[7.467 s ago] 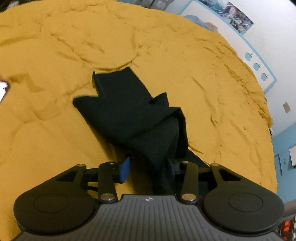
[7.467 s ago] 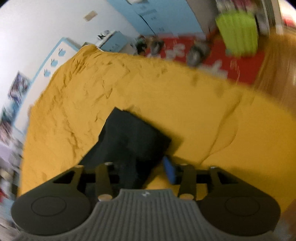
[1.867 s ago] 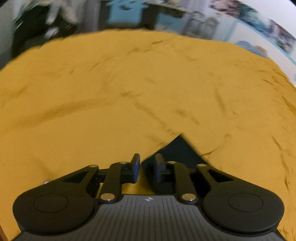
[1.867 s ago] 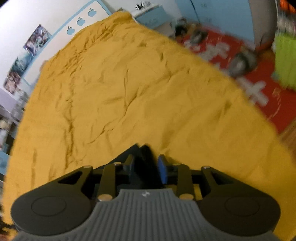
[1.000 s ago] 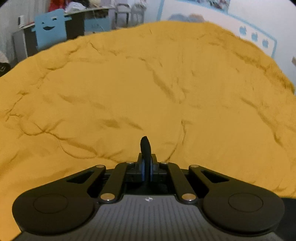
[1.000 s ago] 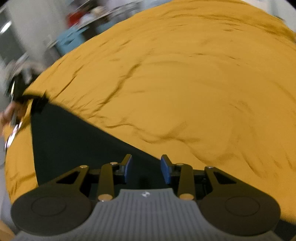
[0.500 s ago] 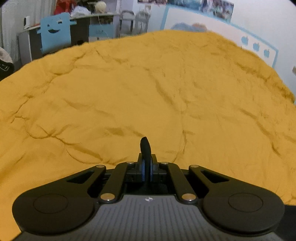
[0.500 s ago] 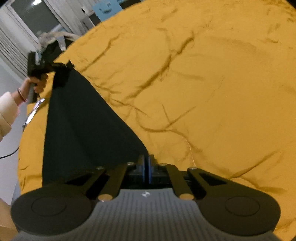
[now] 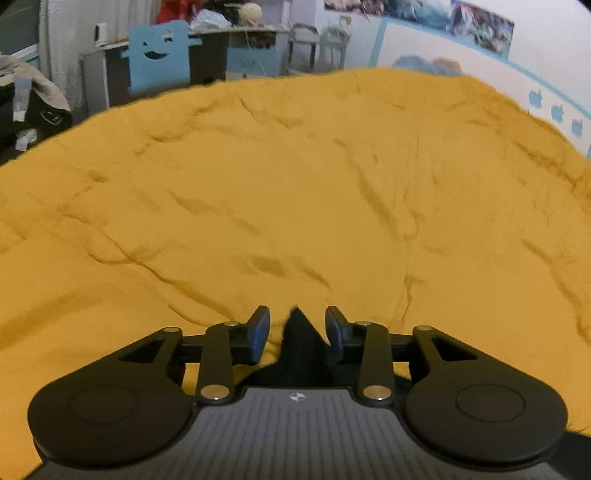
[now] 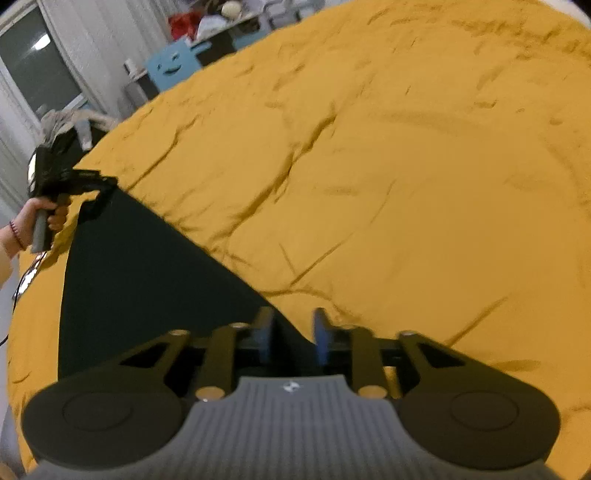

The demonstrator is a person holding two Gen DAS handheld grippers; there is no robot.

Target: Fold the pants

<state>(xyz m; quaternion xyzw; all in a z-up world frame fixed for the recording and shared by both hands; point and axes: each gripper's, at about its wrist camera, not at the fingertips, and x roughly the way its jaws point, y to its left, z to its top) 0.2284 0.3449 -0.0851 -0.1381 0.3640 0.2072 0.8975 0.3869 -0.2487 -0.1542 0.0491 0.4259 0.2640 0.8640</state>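
Note:
The black pants (image 10: 147, 273) lie spread flat on the yellow bedspread (image 10: 406, 184), reaching from my right gripper to my left one. My right gripper (image 10: 291, 334) is open, with a corner of the pants lying between its fingers. My left gripper (image 9: 297, 332) is open too, and a black corner of the pants (image 9: 301, 339) sits between its fingers. In the right wrist view the left gripper (image 10: 99, 192) shows at the far corner of the cloth, held by a hand.
The wrinkled yellow bedspread (image 9: 295, 184) fills both views. Beyond its far edge stand a blue smiley-face chair (image 9: 159, 55), a desk with clutter (image 9: 240, 44) and clothes on a rack (image 9: 29, 96). A wall with posters (image 9: 480, 26) runs at the right.
Both grippers were shut on the corners of the pants half a second ago. Both have opened and let go of the cloth, which now lies flat.

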